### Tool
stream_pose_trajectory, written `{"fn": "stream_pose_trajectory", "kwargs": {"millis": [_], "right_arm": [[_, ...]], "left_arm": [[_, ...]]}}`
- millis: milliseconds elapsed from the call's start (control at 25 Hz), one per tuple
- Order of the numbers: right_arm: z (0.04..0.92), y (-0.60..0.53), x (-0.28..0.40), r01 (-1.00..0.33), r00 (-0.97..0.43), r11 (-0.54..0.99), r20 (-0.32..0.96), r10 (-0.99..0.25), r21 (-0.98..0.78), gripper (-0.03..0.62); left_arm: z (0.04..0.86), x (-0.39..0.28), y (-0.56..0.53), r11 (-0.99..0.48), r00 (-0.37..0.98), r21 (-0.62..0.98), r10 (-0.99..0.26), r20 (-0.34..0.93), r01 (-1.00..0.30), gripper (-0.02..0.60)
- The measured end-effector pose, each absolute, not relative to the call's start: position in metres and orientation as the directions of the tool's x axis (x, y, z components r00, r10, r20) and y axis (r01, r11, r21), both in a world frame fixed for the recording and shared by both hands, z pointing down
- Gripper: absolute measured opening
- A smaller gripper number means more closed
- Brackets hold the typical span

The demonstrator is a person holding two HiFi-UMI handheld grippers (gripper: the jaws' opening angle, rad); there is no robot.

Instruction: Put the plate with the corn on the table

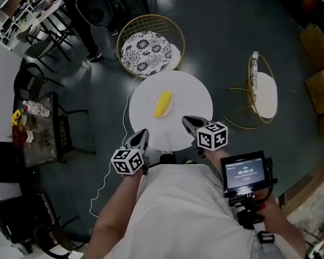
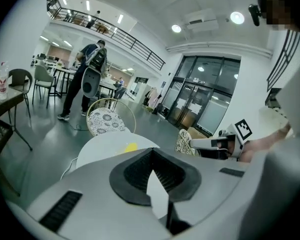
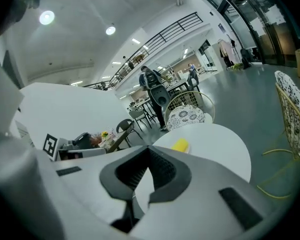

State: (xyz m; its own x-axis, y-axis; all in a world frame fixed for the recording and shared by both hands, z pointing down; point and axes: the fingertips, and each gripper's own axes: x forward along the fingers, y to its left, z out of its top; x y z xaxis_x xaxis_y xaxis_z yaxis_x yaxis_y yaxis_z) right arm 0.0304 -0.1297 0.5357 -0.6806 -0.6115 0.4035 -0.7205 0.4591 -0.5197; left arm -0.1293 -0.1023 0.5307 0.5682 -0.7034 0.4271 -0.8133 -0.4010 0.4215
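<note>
A yellow corn cob lies on a white plate near the middle of the round white table. My left gripper hovers at the table's near edge, left of centre, shut and empty. My right gripper is over the near right part of the table, also shut with nothing held. From the left gripper the corn shows ahead on the table. Beyond the right gripper, the corn sits on the table, well clear of the jaws.
A gold wire chair with a patterned cushion stands behind the table, and another wire chair stands to its right. Cardboard boxes sit at far right. A dark side table with flowers is at left. A white cable trails on the floor.
</note>
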Motion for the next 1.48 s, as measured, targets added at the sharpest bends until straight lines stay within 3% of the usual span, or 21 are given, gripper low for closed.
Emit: {"fn": "stream_pose_trajectory", "kwargs": {"millis": [400,1480], "right_arm": [[0.520,-0.081,0.052,-0.695,-0.707,0.500,0.367,-0.604,-0.517,0.008],[0.523,-0.056,0.065,-0.680,-0.714,0.498,0.330,-0.618,-0.538,0.008]], "left_arm": [[0.511,-0.076,-0.068,-0.510,0.629,0.373,-0.677,0.382,-0.775,0.006],[0.511,-0.056,-0.041,-0.514,0.627,0.362,-0.672,0.393,-0.778,0.006]]}}
